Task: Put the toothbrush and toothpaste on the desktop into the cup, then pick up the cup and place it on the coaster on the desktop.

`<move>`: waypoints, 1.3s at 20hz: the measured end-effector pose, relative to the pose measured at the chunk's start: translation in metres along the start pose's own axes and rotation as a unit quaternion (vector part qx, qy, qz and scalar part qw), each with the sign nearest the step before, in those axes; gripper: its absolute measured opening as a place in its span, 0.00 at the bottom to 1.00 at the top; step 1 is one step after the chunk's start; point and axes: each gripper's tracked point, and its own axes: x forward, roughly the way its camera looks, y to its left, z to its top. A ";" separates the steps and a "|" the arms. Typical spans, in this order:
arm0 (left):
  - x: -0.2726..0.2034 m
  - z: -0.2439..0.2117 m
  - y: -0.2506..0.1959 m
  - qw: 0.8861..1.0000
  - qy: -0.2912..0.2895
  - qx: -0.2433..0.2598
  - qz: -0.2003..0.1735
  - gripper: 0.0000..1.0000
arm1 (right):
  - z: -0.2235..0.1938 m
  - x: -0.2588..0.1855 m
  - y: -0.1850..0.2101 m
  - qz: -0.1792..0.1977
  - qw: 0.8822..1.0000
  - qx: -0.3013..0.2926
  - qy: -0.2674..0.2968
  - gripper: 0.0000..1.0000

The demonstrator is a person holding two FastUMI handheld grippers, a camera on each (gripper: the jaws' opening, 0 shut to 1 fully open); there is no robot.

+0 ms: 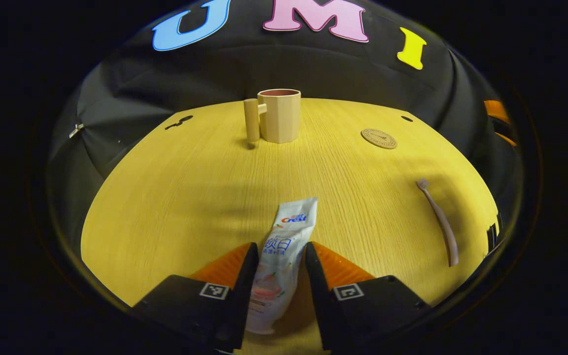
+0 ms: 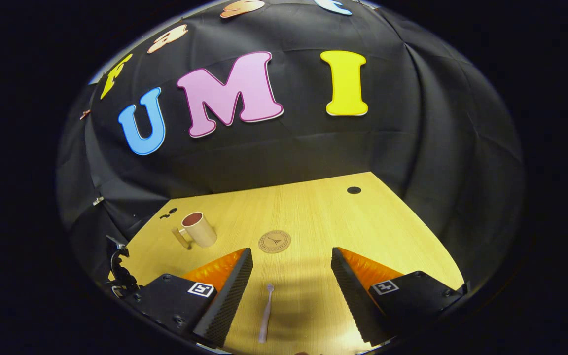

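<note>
The toothpaste tube [image 1: 289, 231] lies flat on the yellow wooden desktop [image 1: 175, 197], its crimped end pointing away. My left gripper [image 1: 280, 251] is low over it, open, one finger on each side of the tube and close to its edges. The beige cup [image 1: 279, 116] with its handle on the left stands upright at the far side, also seen as the cup [image 2: 199, 229]. The slim toothbrush [image 2: 266, 313] lies below and between the wide-open fingers of my right gripper [image 2: 291, 256]. The round coaster [image 2: 274, 241] lies beyond it.
In the left gripper view the toothbrush [image 1: 439, 222] lies to the right and the coaster [image 1: 379, 138] right of the cup. A small dark hole [image 2: 354, 190] marks the far corner of the desktop. The black cloth wall closes the back and sides.
</note>
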 end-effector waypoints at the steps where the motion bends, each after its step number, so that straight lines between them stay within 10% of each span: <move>1: 0.003 -0.001 -0.001 1.000 -0.001 0.010 0.004 0.48 | -0.005 0.001 0.002 0.001 1.000 0.000 0.009 0.98; 4: 0.003 0.001 -0.006 1.000 0.011 0.021 -0.003 0.47 | -0.022 0.001 0.006 0.000 0.999 0.004 0.039 0.98; 9: 0.001 0.001 -0.012 0.998 0.028 0.055 -0.017 0.17 | -0.055 0.005 0.009 -0.002 0.996 0.014 0.093 0.99; 26: -0.067 0.014 0.017 1.000 0.001 0.023 -0.016 0.19 | -0.149 0.043 0.033 -0.018 0.975 -0.038 0.220 0.99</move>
